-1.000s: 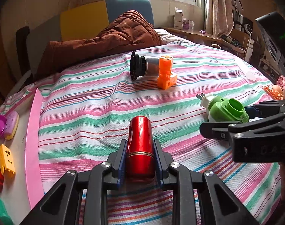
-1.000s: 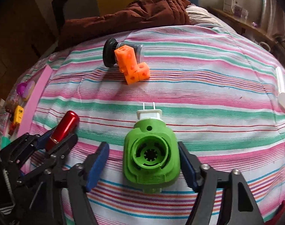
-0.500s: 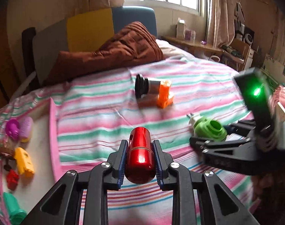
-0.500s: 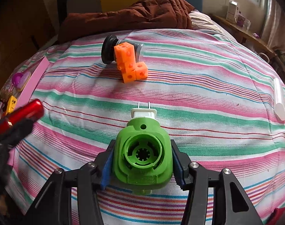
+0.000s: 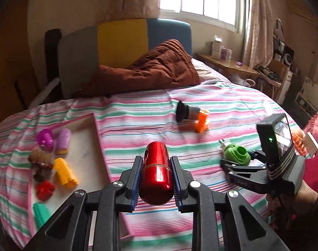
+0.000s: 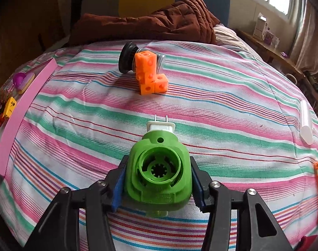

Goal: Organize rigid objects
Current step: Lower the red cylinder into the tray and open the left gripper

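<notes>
both grippers loaded, tray waiting at the left

the left gripper (image 5: 156,179) has its jaws closed on the sides of a red metal cylinder (image 5: 156,173), which sits lengthwise between the blue pads at lower centre of the left wrist view, lifted above the striped bed cover (image 5: 138,129). the glossy shell looks hard and slick, so it could slide forward out of the pads if tipped nose down; the present hold around the middle, near the thin band, seems the sensible place.

the right gripper (image 6: 157,179) has its jaws pressed against the 2 flat flanks of a green plug-in device (image 6: 157,173), low in the centre of the right wrist view. its white plug end with 2 metal prongs (image 6: 161,118) points away from the camera. the body looks like light, stiff plastic; the prongs are thin and best kept clear of contact. whether it is off the cover i cannot tell.

the pink-rimmed tray (image 5: 99,146) lies in the lower left of the left wrist view, already holding several small toys. an orange block piece (image 6: 151,75) touches a black-capped jar (image 6: 129,57) higher up on the bed, both likely still to be sorted.
</notes>
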### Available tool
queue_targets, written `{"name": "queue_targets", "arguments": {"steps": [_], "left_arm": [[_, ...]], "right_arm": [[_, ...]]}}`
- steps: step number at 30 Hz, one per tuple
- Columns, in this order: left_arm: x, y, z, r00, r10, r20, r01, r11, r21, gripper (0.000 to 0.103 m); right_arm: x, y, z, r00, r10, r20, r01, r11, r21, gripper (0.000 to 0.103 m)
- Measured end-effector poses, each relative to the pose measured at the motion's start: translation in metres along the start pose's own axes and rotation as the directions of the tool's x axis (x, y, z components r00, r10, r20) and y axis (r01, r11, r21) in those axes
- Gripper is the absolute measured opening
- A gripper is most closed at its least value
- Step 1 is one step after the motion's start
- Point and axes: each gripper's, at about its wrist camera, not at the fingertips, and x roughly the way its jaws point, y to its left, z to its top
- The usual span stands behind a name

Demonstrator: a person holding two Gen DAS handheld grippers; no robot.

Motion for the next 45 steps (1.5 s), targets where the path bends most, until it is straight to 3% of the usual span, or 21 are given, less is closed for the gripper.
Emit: {"name": "queue_targets", "arguments": {"steps": [9,17,28,36,45], "left_arm": [[-0.007,0.037,-0.008,0.998,0.056,-0.014,-0.056,0.996,-0.072,0.026],[-0.011,0.068,-0.018,0.997,0.06,-0.04,-0.065,0.986,-0.155,0.026],[-0.03,0.164,-0.043,0.988,0.133,-0.08,-0.153,0.924,-0.351,0.026],[-0.012,0.163,-0.05,0.992,0.055,-0.117,-0.096,0.917,-0.386,0.026],[0.028,0.169,-0.046,0.979,0.108,-0.174,-0.172,0.896,-0.41,0.026]], "right_arm": [[-0.003,0.002,-0.004,1.0,-0.007,0.015,0.007,1.0,-0.007,0.053],[-0.003,0.002,-0.004,1.0,-0.011,0.014,0.011,1.0,-0.011,0.053],[-0.004,0.004,-0.004,1.0,-0.02,0.013,0.02,1.0,-0.01,0.053],[-0.004,0.004,-0.005,1.0,-0.022,0.011,0.022,1.0,-0.009,0.053],[-0.006,0.003,-0.005,1.0,-0.023,0.009,0.023,1.0,-0.011,0.053]]}}
